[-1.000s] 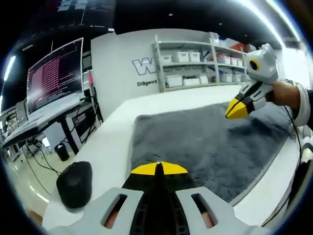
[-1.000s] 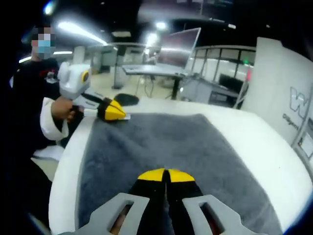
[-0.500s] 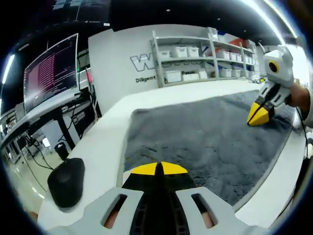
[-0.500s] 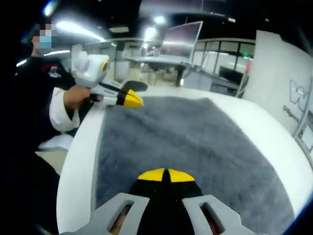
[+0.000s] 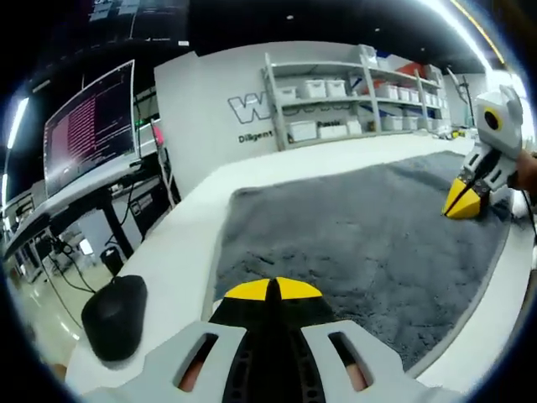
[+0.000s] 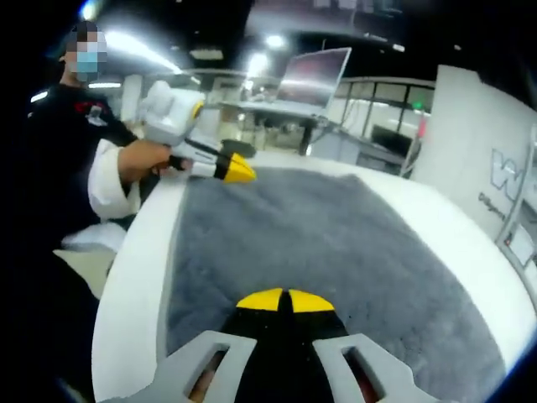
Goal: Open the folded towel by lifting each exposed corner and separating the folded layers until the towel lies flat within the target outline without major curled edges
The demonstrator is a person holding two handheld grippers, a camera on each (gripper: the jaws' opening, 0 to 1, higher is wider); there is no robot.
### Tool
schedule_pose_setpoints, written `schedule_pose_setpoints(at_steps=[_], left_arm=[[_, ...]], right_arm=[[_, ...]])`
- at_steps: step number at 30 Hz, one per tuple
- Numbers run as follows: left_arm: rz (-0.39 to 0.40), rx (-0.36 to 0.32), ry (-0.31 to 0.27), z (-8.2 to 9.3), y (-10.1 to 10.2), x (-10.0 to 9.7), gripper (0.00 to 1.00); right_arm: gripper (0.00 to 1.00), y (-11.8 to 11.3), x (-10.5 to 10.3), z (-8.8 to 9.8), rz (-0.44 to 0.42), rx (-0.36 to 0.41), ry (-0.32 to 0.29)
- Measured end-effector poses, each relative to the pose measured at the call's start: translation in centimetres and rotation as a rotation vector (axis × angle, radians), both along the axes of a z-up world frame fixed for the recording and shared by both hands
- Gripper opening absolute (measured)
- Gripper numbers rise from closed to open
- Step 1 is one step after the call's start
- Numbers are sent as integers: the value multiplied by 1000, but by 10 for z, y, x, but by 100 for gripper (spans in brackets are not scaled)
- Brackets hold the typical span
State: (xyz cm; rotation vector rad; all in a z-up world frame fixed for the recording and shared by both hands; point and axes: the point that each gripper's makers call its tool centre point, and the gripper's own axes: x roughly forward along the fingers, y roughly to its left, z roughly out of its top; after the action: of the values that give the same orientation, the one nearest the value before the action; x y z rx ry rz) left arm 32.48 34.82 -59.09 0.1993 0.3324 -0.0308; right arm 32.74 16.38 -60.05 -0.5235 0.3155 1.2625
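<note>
We see the grey towel point(image 5: 361, 235) spread open on the white table point(image 5: 180, 243) — a black mouse point(image 5: 115, 315) just beside it. The left gripper point(image 5: 273, 290) and right gripper point(image 6: 285, 300) both have their jaws pressed together, nothing clamped.

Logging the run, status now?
Both grippers, left and right, shut, over the grey towel. Towel spread flat on white table. Mouse clear of it.
</note>
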Motion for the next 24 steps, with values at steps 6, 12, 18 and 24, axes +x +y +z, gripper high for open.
schedule_pose_setpoints(at_steps=[6,12,18,24], left_arm=[[4,-4,-32,8,-3,0,1],[-44,-29,-62,24,-25,-2,1],[-116,-74,-47,27,-50,0,1],[-206,-128,-17,30,-75,12,1]], right_arm=[[0,-17,-6,11,-7,41,45],[0,-58,2,26,-88,71,29],[0,-94,7,28,-161,62,17],[0,-124,7,28,-215,68,25]])
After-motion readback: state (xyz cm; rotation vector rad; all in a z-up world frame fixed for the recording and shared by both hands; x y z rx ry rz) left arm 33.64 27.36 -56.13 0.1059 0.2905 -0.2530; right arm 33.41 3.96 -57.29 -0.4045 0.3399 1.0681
